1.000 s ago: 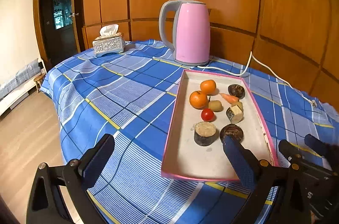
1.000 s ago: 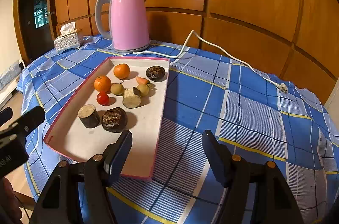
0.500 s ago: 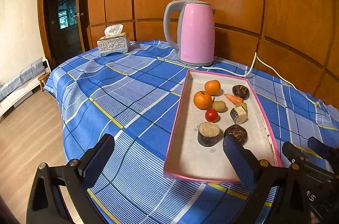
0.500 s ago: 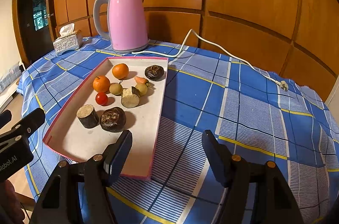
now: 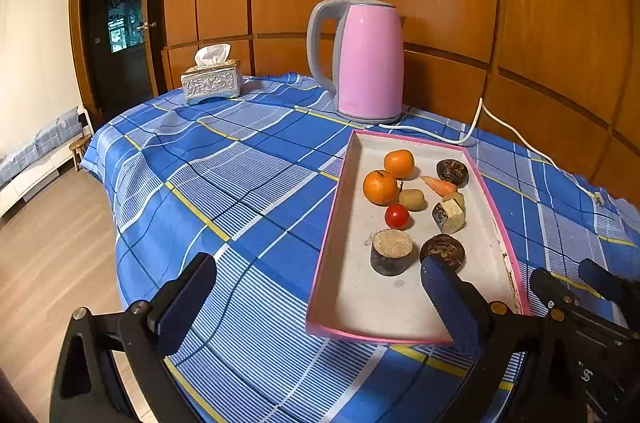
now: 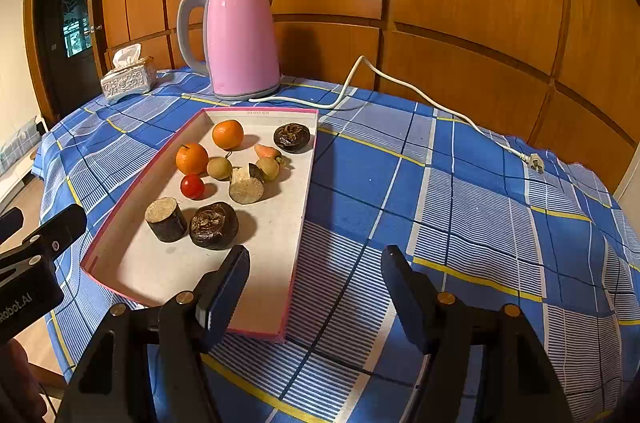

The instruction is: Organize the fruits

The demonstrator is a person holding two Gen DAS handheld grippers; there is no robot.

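My left tool hangs released over the near edge of the table, its two blue-padded fingers standing wide apart with nothing between them; the right-hand pad covers the front edge of one dark wrinkled round fruit. My right tool is likewise released and empty, jaws apart above the near right corner of the shallow pink-rimmed rectangular tray, and its left finger hides part of the tray's floor. The tray lies on the blue checked tablecloth, and all the produce sits inside it, toward its far half. I count two orange mandarins, one small red tomato, two small yellow-brown round fruits, one small carrot piece, two dark wrinkled round fruits, one dark-skinned cylinder with a pale cut top and one pale cut chunk with dark skin. What those last two are I cannot make out. The second yellow-brown fruit is half hidden behind the chunk. Behind the tray stand one pink electric kettle with a grey handle and one silver embossed tissue box. The kettle's white cord runs to an unplugged plug on the cloth. In the right view, the left tool's black body is cut off at the frame edge.
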